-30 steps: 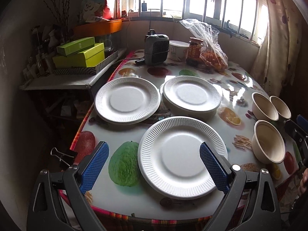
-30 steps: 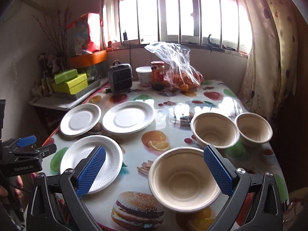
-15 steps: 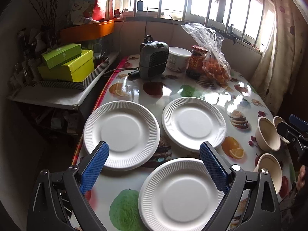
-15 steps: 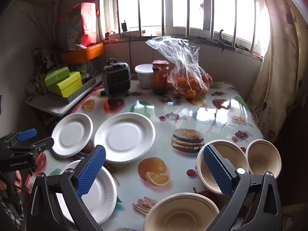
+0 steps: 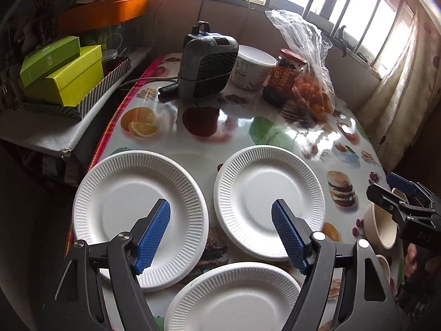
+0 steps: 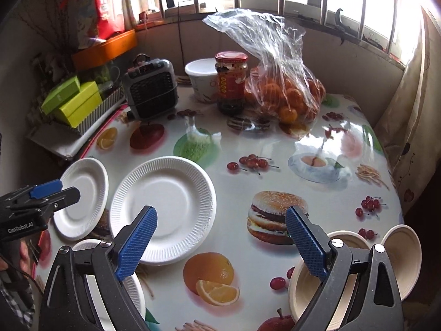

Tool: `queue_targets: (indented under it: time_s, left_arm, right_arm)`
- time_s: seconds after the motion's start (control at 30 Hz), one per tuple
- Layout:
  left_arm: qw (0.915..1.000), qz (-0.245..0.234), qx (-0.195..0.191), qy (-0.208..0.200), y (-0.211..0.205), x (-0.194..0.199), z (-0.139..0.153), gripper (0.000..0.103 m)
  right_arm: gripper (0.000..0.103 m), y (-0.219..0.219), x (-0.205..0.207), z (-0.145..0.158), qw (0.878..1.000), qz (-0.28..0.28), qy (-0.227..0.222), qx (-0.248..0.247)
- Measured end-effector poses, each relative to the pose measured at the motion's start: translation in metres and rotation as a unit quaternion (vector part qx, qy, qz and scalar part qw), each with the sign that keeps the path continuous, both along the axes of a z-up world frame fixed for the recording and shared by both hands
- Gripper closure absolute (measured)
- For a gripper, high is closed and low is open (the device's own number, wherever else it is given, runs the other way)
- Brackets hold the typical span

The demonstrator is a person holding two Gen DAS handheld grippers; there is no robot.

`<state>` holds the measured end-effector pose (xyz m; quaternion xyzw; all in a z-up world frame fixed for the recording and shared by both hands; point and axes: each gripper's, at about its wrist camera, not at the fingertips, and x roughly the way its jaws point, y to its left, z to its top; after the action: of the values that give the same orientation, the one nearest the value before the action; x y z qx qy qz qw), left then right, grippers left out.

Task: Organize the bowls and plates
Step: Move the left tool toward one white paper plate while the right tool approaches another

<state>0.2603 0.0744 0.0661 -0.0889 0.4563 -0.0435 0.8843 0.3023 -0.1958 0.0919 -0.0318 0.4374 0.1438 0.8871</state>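
Both claws, left [image 5: 220, 234] and right [image 6: 220, 242], have just been closing but gape empty. Pinch the left plate [image 5: 137, 218] by its rim near the table's [image 6: 275, 143] left edge.

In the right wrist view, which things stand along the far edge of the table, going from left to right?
Small grey heater → white tub → red-lidded jar → plastic bag of oranges.

Heater [image 5: 206, 67], tub [image 5: 255, 67], jar [image 5: 286, 78], bagged oranges [image 5: 314, 98].

Downward wrist views, shared table [image 5: 242, 127]
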Motion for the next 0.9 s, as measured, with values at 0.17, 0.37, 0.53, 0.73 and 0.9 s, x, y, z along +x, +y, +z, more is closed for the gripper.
queue_targets:
  time_s: [0.17,0.37,0.53,0.73,0.9]
  left_arm:
    - [0.9991,0.006,-0.015,0.038,0.001,0.024,-0.021,0.027]
    - [0.9979,0.007,-0.004,0.065,-0.002,0.035,-0.041,0.027]
    - [0.9964,0.011,-0.012,0.083,-0.001,0.042,-0.048,0.027]
    - [0.9948,0.028,-0.026,0.094,0.003,0.047,-0.053,0.027]
    - [0.9957,0.038,-0.024,0.081,0.007,0.05,-0.05,0.027]
  right_arm:
    - [0.012,0.008,0.019,-0.028,0.999,0.011,0.035,-0.021]
    - [0.016,0.013,0.031,-0.054,0.997,0.013,0.068,-0.023]
    - [0.016,0.022,0.037,-0.062,0.996,0.028,0.085,-0.029]
    - [0.021,0.022,0.043,-0.069,0.995,0.02,0.097,-0.013]
    - [0.028,0.021,0.047,-0.074,0.994,0.02,0.103,-0.012]
